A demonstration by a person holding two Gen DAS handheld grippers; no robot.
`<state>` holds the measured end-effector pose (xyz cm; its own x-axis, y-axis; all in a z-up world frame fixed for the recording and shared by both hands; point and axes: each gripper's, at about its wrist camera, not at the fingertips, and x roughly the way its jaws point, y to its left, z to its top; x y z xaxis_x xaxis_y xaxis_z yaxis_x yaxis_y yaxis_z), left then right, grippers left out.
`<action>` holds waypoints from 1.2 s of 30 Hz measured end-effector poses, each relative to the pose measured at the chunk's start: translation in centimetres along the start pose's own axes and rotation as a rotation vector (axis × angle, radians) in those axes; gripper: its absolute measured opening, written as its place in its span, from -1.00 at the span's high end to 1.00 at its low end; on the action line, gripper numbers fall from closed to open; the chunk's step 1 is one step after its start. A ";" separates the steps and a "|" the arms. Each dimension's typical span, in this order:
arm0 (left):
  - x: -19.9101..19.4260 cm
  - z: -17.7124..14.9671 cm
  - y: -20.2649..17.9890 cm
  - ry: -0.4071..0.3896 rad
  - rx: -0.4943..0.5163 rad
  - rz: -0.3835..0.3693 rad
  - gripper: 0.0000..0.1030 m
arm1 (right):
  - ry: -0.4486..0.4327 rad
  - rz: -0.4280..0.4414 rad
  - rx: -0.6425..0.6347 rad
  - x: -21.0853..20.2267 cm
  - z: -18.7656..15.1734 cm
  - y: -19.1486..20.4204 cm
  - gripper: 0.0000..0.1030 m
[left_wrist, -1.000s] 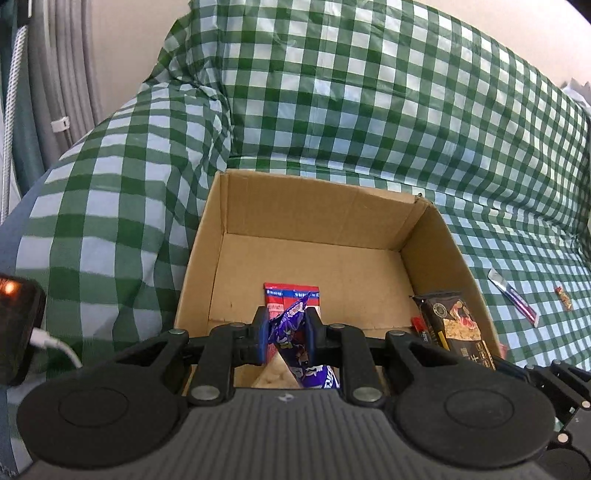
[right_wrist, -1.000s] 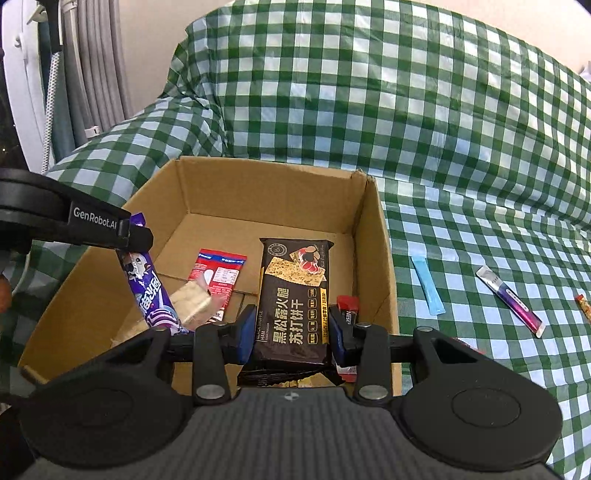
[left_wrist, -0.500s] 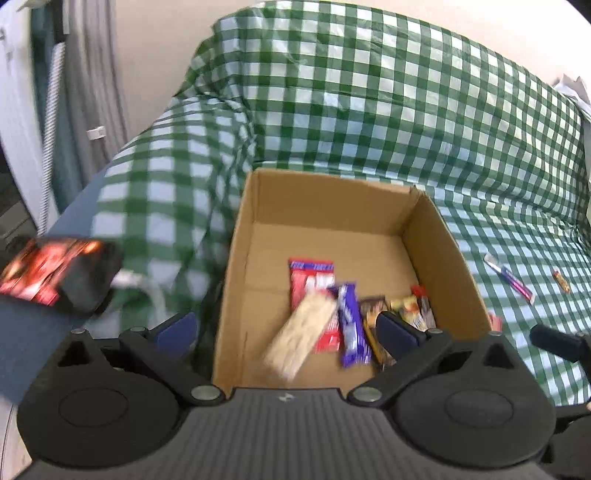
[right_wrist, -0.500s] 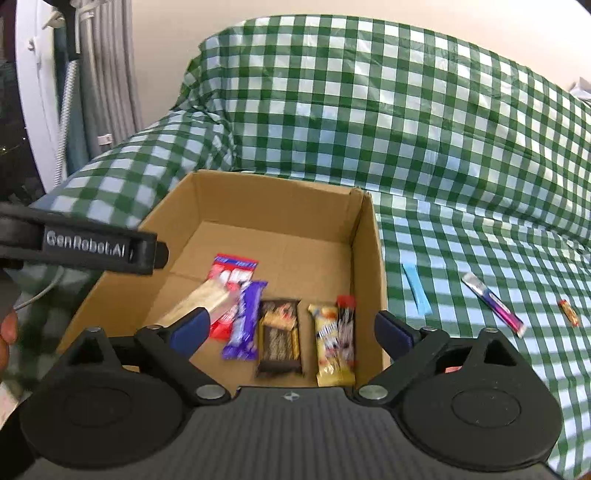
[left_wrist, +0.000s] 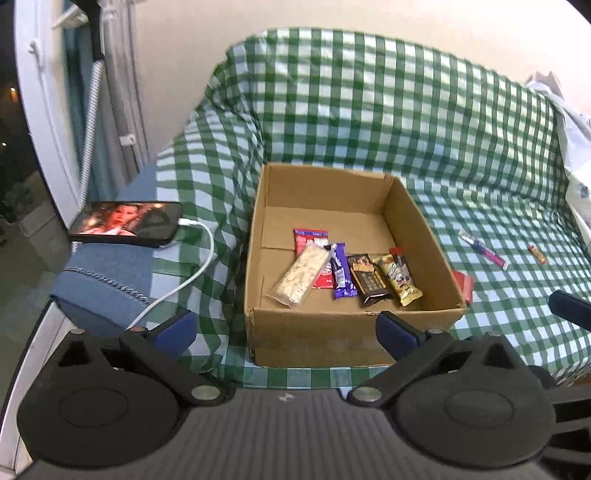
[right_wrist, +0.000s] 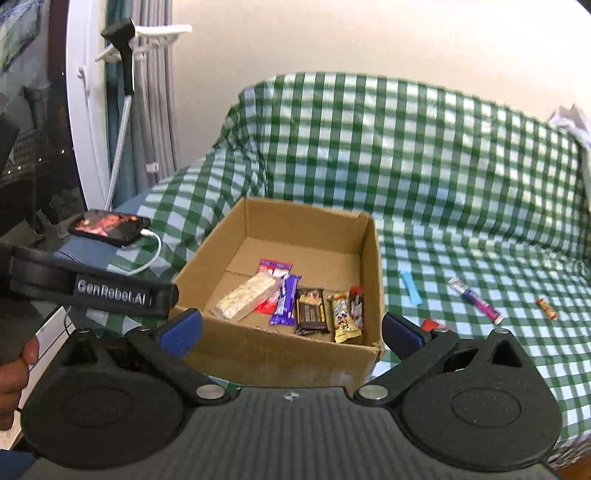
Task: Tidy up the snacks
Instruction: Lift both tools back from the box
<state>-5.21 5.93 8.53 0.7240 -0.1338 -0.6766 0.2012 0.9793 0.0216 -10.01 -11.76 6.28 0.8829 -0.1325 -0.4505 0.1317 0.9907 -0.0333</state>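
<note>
Green-checked sofa [left_wrist: 388, 122], cream wall [left_wrist: 295, 14]

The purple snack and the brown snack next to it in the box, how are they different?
The purple snack is a narrow strip, while the brown snack is wider and flatter. The purple snack has white lettering; the brown snack shows a food picture at its far end. The purple snack partly overlaps a red packet; the brown snack lies beside a yellow packet. Both lie flat, side by side, in the cardboard box, and no gripper holds either.
</note>
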 end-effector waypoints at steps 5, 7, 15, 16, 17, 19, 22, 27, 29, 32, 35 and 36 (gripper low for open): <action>-2.7 -0.9 -0.3 -0.008 -0.030 0.010 -1.00 | -0.057 -0.004 -0.009 -3.2 -0.6 0.4 -0.99; -3.4 -1.3 -0.4 -0.003 -0.040 0.029 -1.00 | -0.083 -0.008 -0.016 -4.4 -0.9 0.4 -0.99; -4.6 -2.6 -0.9 0.038 -0.043 0.049 -1.00 | -0.144 -0.033 -0.026 -7.2 -1.8 0.2 -0.99; -4.7 -2.6 -0.9 0.038 -0.037 0.050 -1.00 | -0.147 -0.036 -0.020 -7.3 -1.8 0.1 -0.99; -4.7 -2.7 -1.0 0.037 -0.032 0.052 -1.00 | -0.148 -0.037 -0.016 -7.4 -1.8 0.0 -0.99; -4.9 -2.8 -1.2 0.034 -0.022 0.053 -1.00 | -0.148 -0.036 -0.013 -7.6 -1.9 -0.1 -0.99; -4.9 -2.9 -1.4 0.032 -0.015 0.050 -1.00 | -0.150 -0.033 -0.017 -7.7 -2.1 0.1 -0.99; -4.6 -3.0 -1.5 0.040 -0.006 0.051 -1.00 | -0.144 -0.034 -0.013 -7.4 -2.1 0.2 -0.99; -4.4 -3.0 -1.5 0.045 -0.003 0.053 -1.00 | -0.138 -0.034 -0.008 -7.3 -2.2 0.2 -0.99; -4.1 -3.1 -1.5 0.055 -0.003 0.055 -1.00 | -0.129 -0.033 -0.004 -7.1 -2.2 0.1 -0.99; -3.7 -3.2 -1.4 0.067 -0.005 0.055 -1.00 | -0.118 -0.032 -0.002 -6.7 -2.3 0.1 -0.99; -3.6 -3.3 -1.4 0.072 -0.005 0.056 -1.00 | -0.113 -0.031 -0.002 -6.6 -2.3 0.1 -0.99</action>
<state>-10.25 5.49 8.51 0.6850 -0.0682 -0.7254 0.1584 0.9857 0.0570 -16.91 -10.74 7.18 0.9237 -0.1658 -0.3454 0.1591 0.9861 -0.0480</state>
